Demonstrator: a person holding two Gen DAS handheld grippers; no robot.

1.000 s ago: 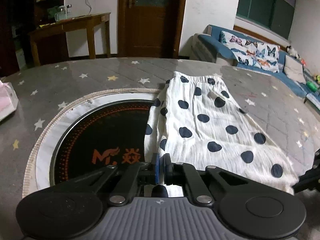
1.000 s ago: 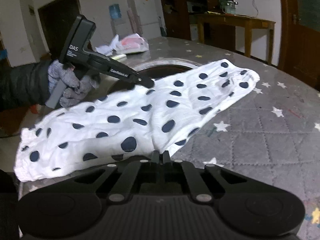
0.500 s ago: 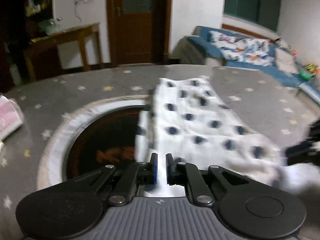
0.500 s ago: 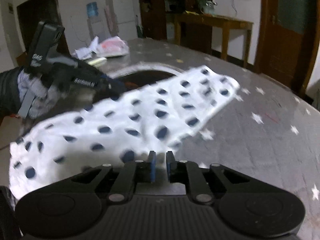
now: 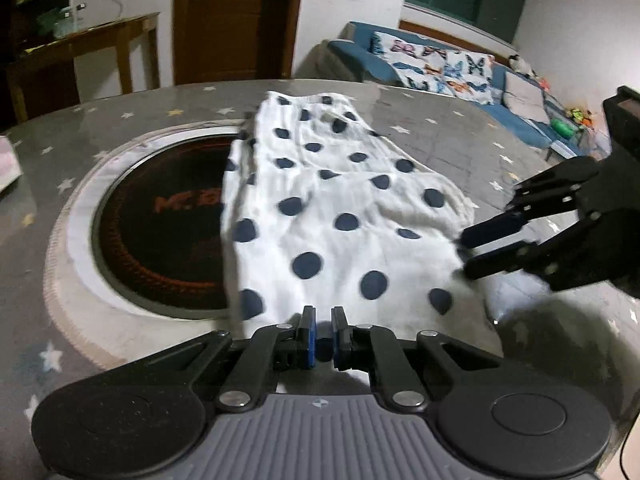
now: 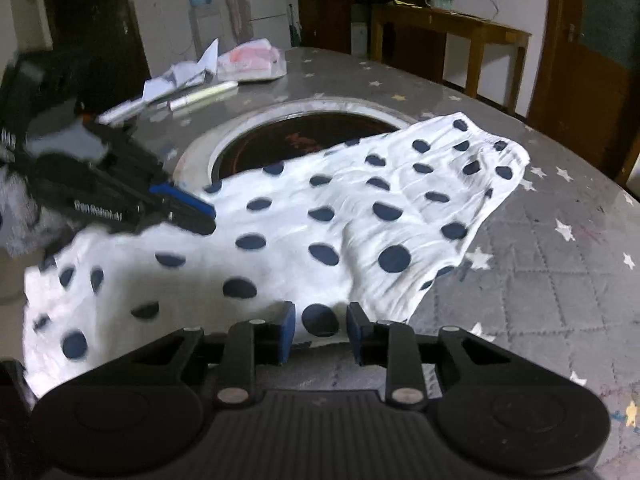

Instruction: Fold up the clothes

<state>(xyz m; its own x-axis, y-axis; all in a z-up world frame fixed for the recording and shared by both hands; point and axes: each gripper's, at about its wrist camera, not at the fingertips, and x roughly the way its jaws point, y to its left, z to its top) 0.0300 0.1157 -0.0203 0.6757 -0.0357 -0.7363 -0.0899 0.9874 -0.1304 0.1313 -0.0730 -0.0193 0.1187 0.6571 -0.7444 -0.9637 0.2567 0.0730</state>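
My left gripper (image 5: 323, 334) has its blue-padded fingers (image 5: 308, 336) drawn nearly together, a thin slit between them with nothing pinched; the near hem of the polka-dot garment (image 5: 340, 216) lies just past their tips at twelve o'clock. My right gripper (image 6: 320, 332) stands wider apart, its pads (image 6: 286, 334) either side of the cloth's edge, one dark dot showing in the gap, though I cannot tell if they touch the fabric.

From the left wrist view, the right gripper (image 5: 496, 244) comes in from three o'clock, fingertips at the garment's right border. From the right wrist view, the left gripper (image 6: 188, 210) reaches in from nine o'clock over the cloth.

The white garment with navy dots lies spread on the grey star-patterned table (image 6: 540, 280), its far end toward twelve o'clock, one side draping over the round black inset (image 5: 160, 236) at ten o'clock. Papers and a pink bag (image 6: 252, 60) sit well beyond at eleven o'clock. A blue sofa (image 5: 460, 72) stands at two o'clock.
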